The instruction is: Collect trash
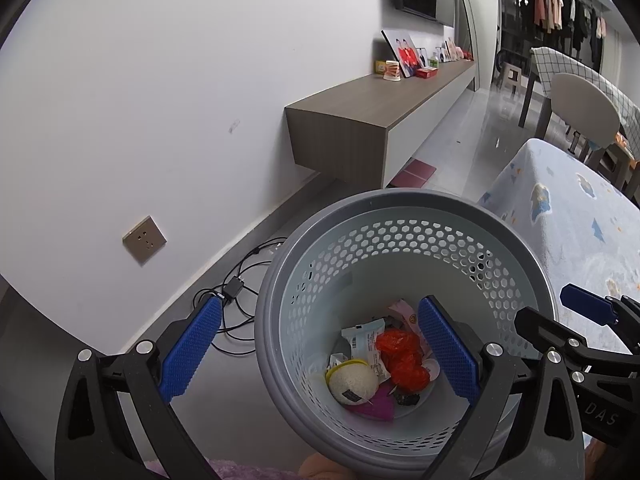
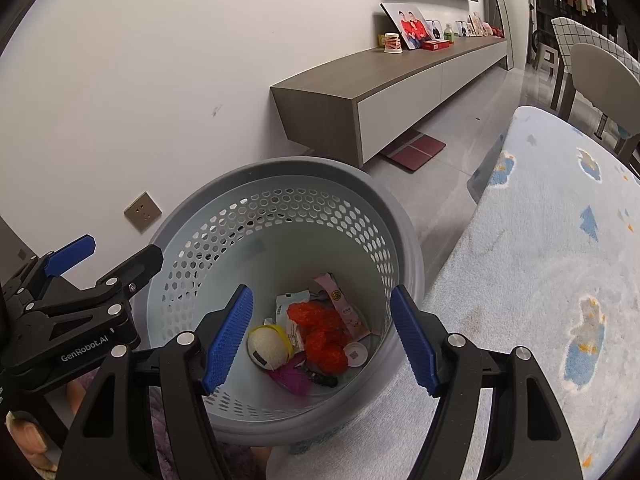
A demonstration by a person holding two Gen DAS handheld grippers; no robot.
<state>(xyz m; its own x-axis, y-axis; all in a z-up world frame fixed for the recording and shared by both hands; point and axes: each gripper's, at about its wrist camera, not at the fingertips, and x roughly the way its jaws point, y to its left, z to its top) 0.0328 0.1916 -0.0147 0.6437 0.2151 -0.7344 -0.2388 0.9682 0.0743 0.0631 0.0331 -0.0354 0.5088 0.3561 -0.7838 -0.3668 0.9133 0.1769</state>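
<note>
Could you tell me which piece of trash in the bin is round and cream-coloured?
The cream ball lying at the left of the bin; the trash beside it is crumpled or flat.

left gripper (image 1: 320, 344) | blk frame, blue ribbed pads, silver screws, maybe "GenRobot.AI" mark

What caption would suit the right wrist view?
Open right gripper above perforated grey bin holding red bag and wrappers.

A white wall (image 1: 180, 80) is filling the left, a socket plate (image 1: 144, 239) sitting low on it. A long floating cabinet (image 2: 400, 96) is running along it, framed photos (image 2: 406, 24) leaning on top; grey floor tiles (image 2: 460, 148) are gleaming below.
</note>
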